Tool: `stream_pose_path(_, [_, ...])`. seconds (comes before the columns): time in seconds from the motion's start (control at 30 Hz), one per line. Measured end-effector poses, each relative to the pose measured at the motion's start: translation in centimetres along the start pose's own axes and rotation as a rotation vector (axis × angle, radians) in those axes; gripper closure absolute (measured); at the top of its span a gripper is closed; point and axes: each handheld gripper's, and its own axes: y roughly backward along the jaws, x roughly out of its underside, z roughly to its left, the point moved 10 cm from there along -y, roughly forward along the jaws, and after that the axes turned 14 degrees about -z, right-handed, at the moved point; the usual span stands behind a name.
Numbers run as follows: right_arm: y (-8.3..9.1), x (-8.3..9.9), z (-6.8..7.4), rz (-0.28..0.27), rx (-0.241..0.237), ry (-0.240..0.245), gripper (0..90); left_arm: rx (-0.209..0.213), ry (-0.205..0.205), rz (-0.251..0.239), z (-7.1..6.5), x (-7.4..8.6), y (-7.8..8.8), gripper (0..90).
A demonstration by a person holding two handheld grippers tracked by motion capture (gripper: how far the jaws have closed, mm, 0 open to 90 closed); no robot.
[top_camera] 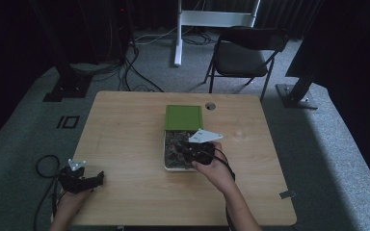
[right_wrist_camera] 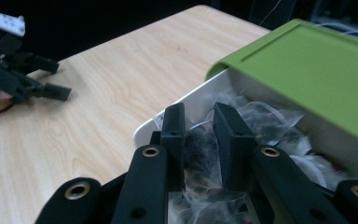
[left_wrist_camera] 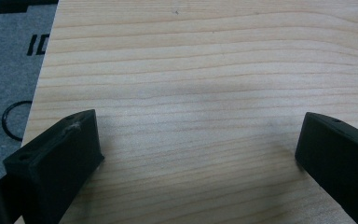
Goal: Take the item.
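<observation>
The right gripper [right_wrist_camera: 199, 135] is pinched on a small clear packet [right_wrist_camera: 196, 150] with something dark in it, held just above the white box [top_camera: 165, 153] whose green lid [top_camera: 183, 117] is slid back. The picking looks barely begun: many packets remain inside, though the box is dim. The left gripper [left_wrist_camera: 200, 144] waits wide open and empty over the table's [top_camera: 125, 134] near-left corner.

Dark stuff in a clear packet [right_wrist_camera: 199, 151], above the packet-filled white box [right_wrist_camera: 186, 100].
</observation>
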Motion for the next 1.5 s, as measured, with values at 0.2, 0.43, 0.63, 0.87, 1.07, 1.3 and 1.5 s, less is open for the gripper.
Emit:
stream_pose_path(0.2, [0.4, -0.7, -1.2, -0.024, 0.021, -0.009, 75.6, 0.0, 0.001, 0.0, 0.0, 0.0, 0.0, 0.5])
stream_pose_path(0.43, [1.0, -1.4, -2.9, -0.035, 0.053, -0.017, 75.6, -0.001, 0.001, 0.0, 0.0, 0.0, 0.0, 0.5])
stream_pose_path(0.63, [1.5, -2.1, -4.4, -0.053, 0.073, -0.033, 75.6, 0.0, 0.001, 0.0, 0.0, 0.0, 0.0, 0.5])
stream_pose_path(0.87, [2.3, -3.4, -6.6, -0.087, 0.123, -0.04, 75.5, 0.0, -0.001, 0.001, 0.0, 0.0, 0.0, 0.5])
stream_pose_path(1.07, [3.3, -3.9, -9.0, -0.103, 0.176, -0.059, 75.6, 0.0, 0.001, 0.0, 0.0, 0.0, 0.0, 0.5])
stream_pose_path(1.3, [4.3, -4.1, -11.3, -0.105, 0.227, -0.066, 75.5, 0.0, 0.001, 0.0, 0.0, 0.0, 0.0, 0.5])
stream_pose_path(1.5, [5.3, -4.1, -13.5, -0.114, 0.284, -0.084, 75.5, 0.0, 0.0, 0.0, 0.0, 0.0, 0.0, 0.5])
